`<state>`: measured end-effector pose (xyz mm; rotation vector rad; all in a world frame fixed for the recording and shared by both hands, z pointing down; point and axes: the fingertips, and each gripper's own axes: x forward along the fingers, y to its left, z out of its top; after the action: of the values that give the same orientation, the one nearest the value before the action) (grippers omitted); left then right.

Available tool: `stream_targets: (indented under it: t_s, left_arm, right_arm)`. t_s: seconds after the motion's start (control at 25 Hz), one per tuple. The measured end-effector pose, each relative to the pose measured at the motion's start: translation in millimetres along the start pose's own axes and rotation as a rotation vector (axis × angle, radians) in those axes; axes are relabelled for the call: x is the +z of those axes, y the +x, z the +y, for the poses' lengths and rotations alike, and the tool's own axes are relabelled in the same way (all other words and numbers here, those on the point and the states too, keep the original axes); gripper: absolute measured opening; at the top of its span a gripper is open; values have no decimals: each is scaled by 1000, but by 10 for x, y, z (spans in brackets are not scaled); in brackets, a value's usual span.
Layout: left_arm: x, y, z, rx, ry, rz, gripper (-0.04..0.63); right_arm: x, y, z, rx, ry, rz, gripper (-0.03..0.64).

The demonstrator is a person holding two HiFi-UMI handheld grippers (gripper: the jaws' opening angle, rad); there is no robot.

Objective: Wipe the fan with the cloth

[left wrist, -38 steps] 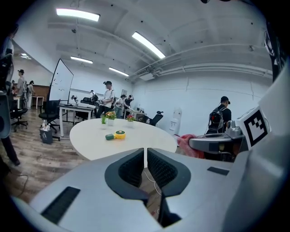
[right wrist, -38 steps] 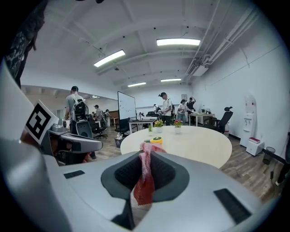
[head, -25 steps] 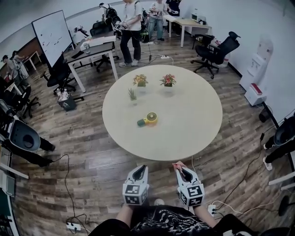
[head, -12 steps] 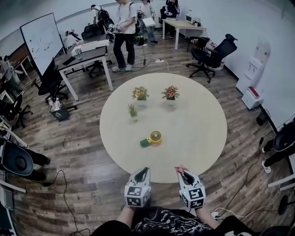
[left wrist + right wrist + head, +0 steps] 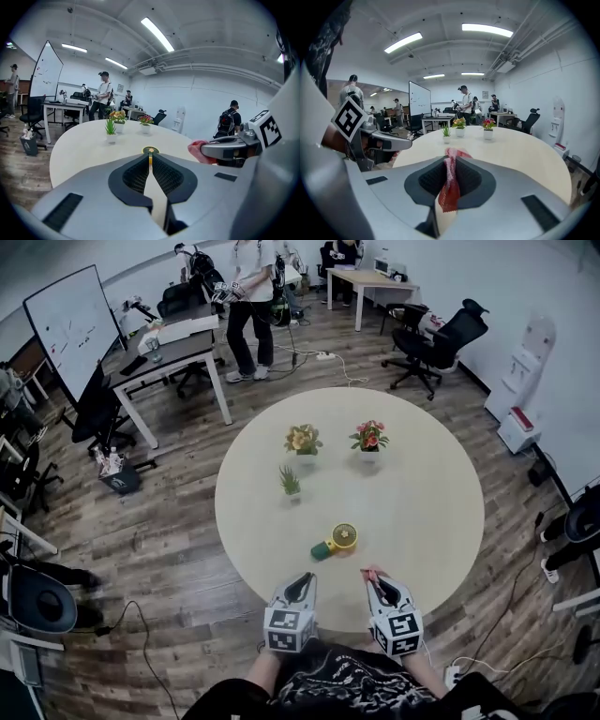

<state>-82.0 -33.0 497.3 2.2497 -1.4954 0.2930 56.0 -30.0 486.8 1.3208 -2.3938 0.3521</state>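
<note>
A small yellow fan [image 5: 342,536] with a green base lies on the round beige table [image 5: 422,493], a little ahead of both grippers; its yellow rim [image 5: 150,151] peeks over the left jaws. My left gripper [image 5: 306,580] is shut with nothing in it, just over the table's near edge. To its right, my right gripper [image 5: 376,580] is shut on a red cloth [image 5: 450,180]; a pink fold of the cloth [image 5: 370,571] sticks out at the tip and also shows in the left gripper view [image 5: 198,151].
Three small potted plants [image 5: 302,440] [image 5: 369,437] [image 5: 290,482] stand beyond the fan. Desks [image 5: 173,348], a whiteboard [image 5: 66,320], office chairs [image 5: 441,338] and several people [image 5: 248,296] fill the room behind the table. Cables and a power strip [image 5: 452,675] lie on the wooden floor.
I have walked up to the table: it and the fan have come closer, and both grippers now reach over its near edge instead of the floor. The grip on the cloth is unchanged.
</note>
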Motion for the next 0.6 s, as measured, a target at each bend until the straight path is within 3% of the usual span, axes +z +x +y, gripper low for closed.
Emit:
stream_targets:
  t_s: [0.16, 0.32, 0.44, 0.6]
  left_arm:
    - [-44, 156, 200, -30, 34, 46, 25]
    - [-67, 254, 330, -50, 30, 74, 25]
    - [-79, 316, 350, -73, 39, 94, 26]
    - [-98, 397, 316, -111, 39, 113, 78]
  right_arm:
    - [73, 224, -70, -42, 102, -21, 51]
    - [105, 335, -96, -64, 44, 2, 51]
    - [84, 363, -122, -79, 60, 13, 51]
    - [21, 391, -122, -69, 52, 37, 52]
